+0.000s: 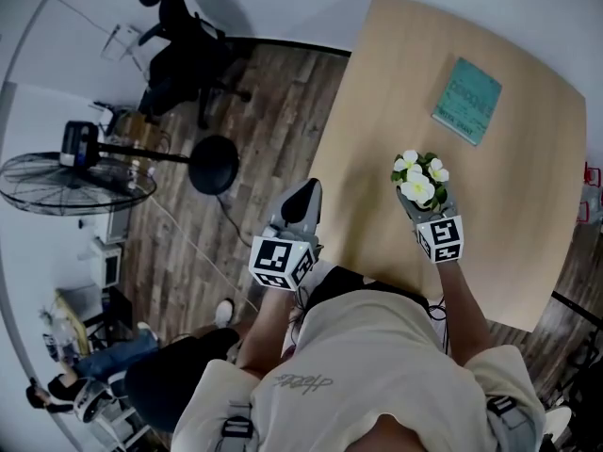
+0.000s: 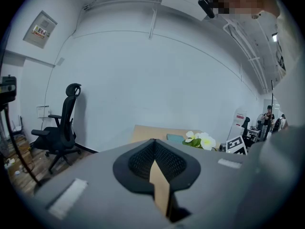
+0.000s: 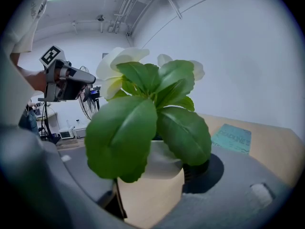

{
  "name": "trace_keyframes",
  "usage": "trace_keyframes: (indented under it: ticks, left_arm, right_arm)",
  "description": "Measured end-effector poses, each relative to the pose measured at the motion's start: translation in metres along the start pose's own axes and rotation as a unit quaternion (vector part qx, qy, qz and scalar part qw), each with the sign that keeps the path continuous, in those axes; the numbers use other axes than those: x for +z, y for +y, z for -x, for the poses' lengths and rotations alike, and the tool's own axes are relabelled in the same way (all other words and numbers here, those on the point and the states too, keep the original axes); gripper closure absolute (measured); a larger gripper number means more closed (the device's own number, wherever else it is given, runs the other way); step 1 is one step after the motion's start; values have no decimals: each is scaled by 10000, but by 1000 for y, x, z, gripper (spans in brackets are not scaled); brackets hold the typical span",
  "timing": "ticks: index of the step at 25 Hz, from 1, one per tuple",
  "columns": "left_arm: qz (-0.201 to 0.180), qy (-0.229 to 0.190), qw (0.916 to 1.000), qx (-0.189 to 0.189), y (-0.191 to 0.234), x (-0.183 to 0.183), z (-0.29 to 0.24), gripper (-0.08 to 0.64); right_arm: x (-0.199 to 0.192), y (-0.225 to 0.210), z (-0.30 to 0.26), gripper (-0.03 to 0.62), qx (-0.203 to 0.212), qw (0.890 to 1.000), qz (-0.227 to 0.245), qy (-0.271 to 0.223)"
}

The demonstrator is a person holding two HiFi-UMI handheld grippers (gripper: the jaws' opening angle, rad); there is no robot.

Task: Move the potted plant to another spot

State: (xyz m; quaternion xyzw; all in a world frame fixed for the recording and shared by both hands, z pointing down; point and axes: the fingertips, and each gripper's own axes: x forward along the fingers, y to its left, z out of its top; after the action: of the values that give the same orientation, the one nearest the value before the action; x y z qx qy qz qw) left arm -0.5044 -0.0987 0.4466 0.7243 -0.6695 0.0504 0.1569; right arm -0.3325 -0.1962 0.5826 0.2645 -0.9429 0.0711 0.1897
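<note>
The wooden table (image 1: 528, 205) fills the right of the scene. The right gripper (image 1: 425, 207) is clamped on the potted plant (image 1: 421, 182), the white pot sitting between its jaws over the table's near part. The left gripper (image 1: 303, 201) is at the table's left edge, well apart from the plant, its jaws together and empty. A teal book (image 1: 467, 100) lies farther off.

We see the potted plant (image 1: 420, 179) between the right gripper's (image 1: 425, 205) jaws above the table (image 1: 377, 111), the book (image 1: 466, 100) beyond it. The left gripper (image 1: 303, 201) sits leftward, perhaps past the table's edge.
</note>
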Motion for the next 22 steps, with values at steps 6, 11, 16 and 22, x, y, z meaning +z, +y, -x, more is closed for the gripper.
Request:
trace_keyframes:
  ticks: [6,11,16,22]
  left_arm:
    - [13,158,9999,41,28,-5,-3,541]
    - [22,252,9996,97,50,-6,-5,541]
    - [21,371,9992,140,68,-10,-6,541]
    - [43,461,9987,190,86,-13,-6,541]
  right_arm:
    - [-13,6,-45,253,100,9997,-74,188]
    - [-20,9,-84,253,183,9993,-84,301]
    - [-24,10,-119,253,207,9991,-102,367]
    - [-28,10,-160,253,258,9985,5,488]
